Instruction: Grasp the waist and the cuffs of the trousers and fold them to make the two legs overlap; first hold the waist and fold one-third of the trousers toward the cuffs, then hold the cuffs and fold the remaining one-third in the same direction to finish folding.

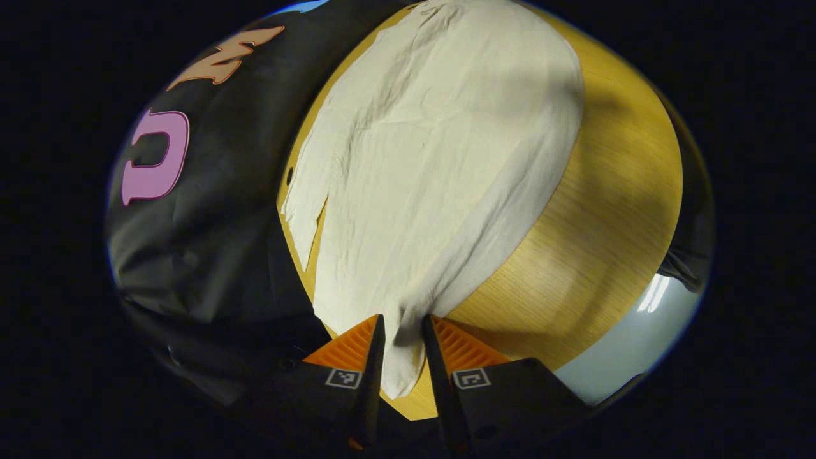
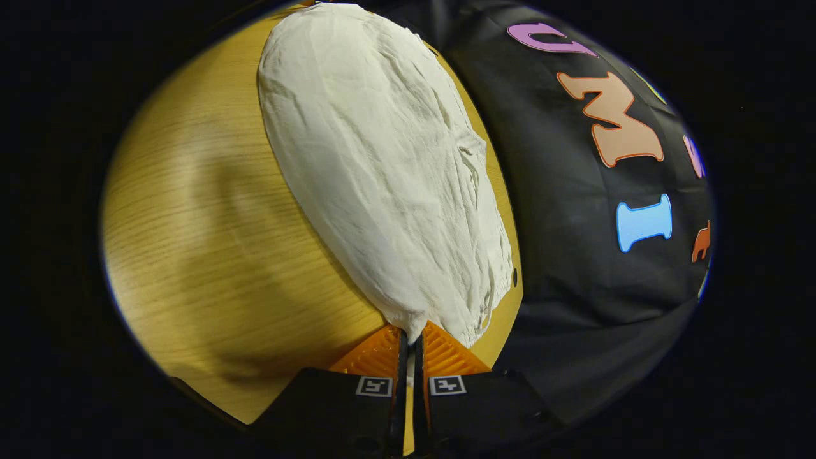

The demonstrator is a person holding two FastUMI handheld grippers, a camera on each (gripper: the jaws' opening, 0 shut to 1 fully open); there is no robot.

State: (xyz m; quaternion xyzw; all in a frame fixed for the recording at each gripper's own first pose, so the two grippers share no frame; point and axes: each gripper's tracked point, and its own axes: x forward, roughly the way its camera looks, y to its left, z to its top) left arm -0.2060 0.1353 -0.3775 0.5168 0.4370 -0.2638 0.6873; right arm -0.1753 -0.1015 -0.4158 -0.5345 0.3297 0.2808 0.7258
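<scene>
Cream, crumpled cotton trousers [image 1: 440,146], 1 pair, lie along the far edge of the pale wooden worktop [image 1: 605,210]. We see 2 grippers: left gripper [image 1: 403,331] and right gripper [image 2: 410,341], each clamped on cloth.

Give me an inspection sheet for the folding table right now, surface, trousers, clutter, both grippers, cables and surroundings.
Surface: wooden table, bare beside the cloth.
Job's things: pale trousers spread flat and wrinkled on the table; both ends are pinched.
Clutter: nothing seen.
Grippers: left gripper has cloth between its fingers, which stand slightly apart; right gripper is shut tight on a gathered edge of the trousers.
Cables: nothing seen.
Surroundings: black cloth wall just behind the table; pale floor past the table edge.
</scene>
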